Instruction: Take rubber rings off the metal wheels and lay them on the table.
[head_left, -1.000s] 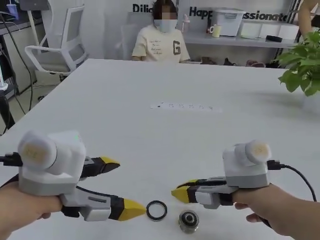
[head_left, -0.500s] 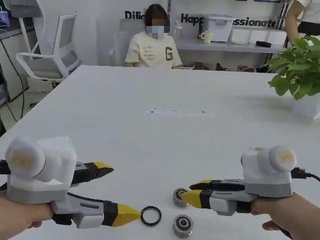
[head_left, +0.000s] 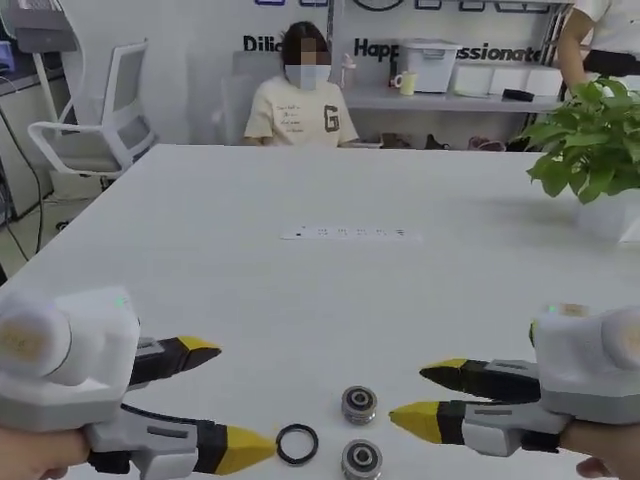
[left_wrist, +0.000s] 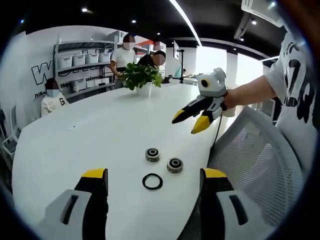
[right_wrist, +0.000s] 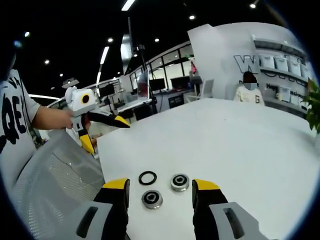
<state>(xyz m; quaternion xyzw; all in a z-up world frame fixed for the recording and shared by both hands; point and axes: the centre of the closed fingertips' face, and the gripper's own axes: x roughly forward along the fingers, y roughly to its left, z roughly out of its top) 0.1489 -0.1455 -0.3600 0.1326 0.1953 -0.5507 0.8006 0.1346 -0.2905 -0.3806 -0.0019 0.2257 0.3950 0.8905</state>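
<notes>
Yellow-tipped left gripper (head_left: 240, 398), right gripper (head_left: 410, 394) hover, fingers spread.

Left gripper (head_left: 243, 397) sits low at the person's left, held in the left hand (head_left: 35, 452). Jaws spread wide, yellow tips pointing toward the right. Right gripper (head_left: 409, 394) sits low at the person's right, held in the right hand (head_left: 600, 463). Jaws parted, a narrower gap than the left's, tips pointing left. The two face each other, roughly level, well apart. Right forearm (left_wrist: 247, 89) bare in left gripper view, left forearm (right_wrist: 50, 118) bare in right gripper view.
</notes>
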